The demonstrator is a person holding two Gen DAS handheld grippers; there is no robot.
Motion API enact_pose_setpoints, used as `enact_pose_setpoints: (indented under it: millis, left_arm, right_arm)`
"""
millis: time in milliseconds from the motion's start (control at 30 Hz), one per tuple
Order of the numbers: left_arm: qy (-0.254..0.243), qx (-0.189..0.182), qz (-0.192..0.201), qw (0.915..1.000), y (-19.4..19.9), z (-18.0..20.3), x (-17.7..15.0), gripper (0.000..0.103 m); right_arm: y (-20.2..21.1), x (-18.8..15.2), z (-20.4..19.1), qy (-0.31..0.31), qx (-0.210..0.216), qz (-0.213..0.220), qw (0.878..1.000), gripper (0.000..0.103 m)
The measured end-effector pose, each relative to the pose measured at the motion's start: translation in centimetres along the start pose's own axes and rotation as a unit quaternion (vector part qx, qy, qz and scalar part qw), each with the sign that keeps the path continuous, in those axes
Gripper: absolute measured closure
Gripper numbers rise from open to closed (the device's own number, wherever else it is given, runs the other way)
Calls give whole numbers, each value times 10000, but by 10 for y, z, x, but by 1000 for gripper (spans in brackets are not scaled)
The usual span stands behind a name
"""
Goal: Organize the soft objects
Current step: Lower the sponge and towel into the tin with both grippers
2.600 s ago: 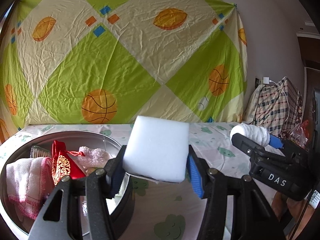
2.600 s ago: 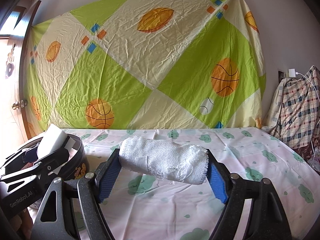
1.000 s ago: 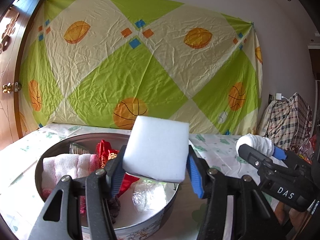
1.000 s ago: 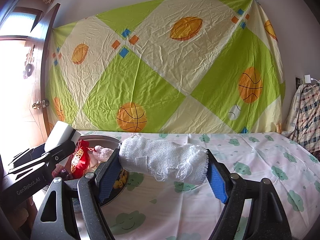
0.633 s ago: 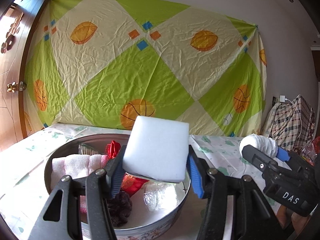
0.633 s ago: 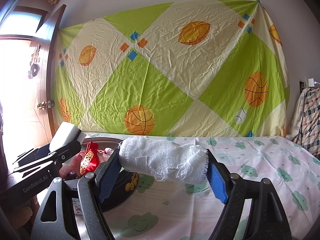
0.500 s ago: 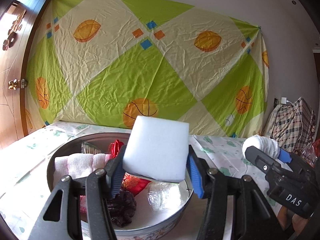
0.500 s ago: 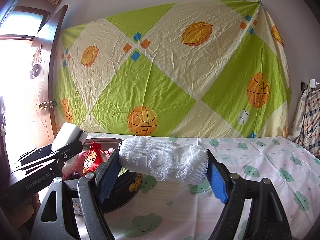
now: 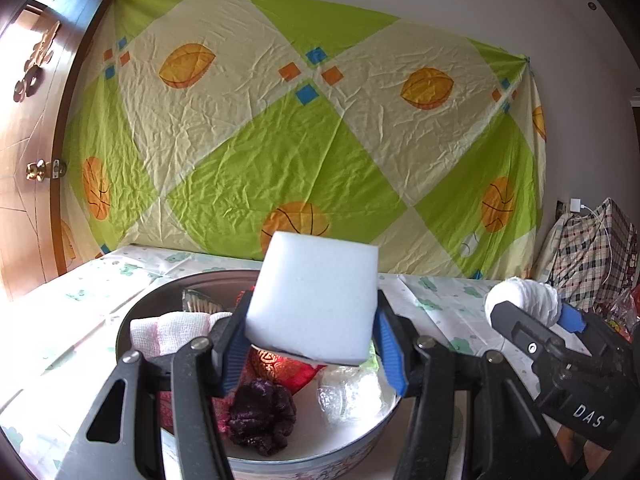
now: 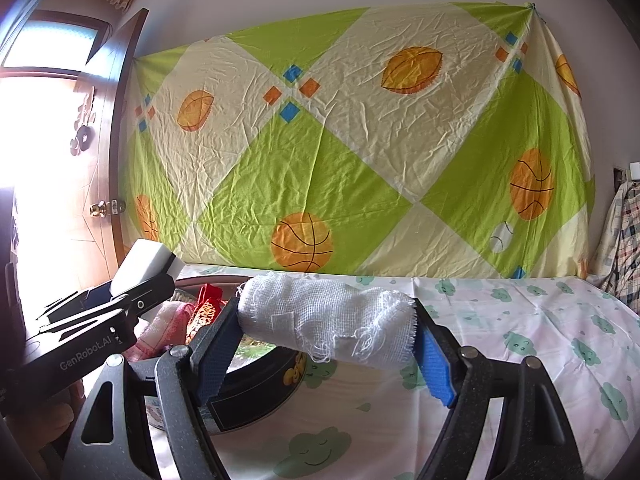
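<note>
Two soft things are in the air, neither yet put away. The left gripper [image 9: 312, 344] has its fingers pinching a white sponge [image 9: 314, 298] from both sides, held above the round tin [image 9: 372, 436] on the desk [image 10: 520, 344]. The right gripper [image 10: 326, 356] pinches a gauze roll [image 10: 326, 322] end to end, beside the tin's right rim and over the cloud-print cloth.

Several things already lie in the tin: a pink-and-white towel [image 9: 168, 330], a red pouch [image 9: 280, 368], a dark purple lump [image 9: 260, 414] and a clear crinkled wrap [image 9: 348, 394]. So the sorting looks well along; what seems left is to lower and let go of the sponge, then the roll.

Much of the tin's inside is hidden behind the sponge and the fingers, so free room there is hard to judge. A striped item [image 9: 198, 300] at the far wall is too covered to name. Whether anything else waits on the desk outside these views cannot be told.
</note>
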State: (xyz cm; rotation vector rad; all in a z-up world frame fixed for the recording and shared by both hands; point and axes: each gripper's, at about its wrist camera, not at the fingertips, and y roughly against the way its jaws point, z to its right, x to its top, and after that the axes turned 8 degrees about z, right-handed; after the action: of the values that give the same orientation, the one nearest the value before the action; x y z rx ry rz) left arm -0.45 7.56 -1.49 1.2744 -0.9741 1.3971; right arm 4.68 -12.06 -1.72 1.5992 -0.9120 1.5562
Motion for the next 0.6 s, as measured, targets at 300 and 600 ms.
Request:
enact_pose_setpoints:
  millis: [300, 600]
  left_arm:
    - [45, 121, -35, 9999, 0, -13, -2, 47]
    - [85, 211, -25, 9997, 1, -23, -2, 47]
  right_arm:
    - [-4, -1, -10, 27, 140, -13, 9999, 22]
    - [-8, -2, -23, 77, 287, -51, 9995, 22]
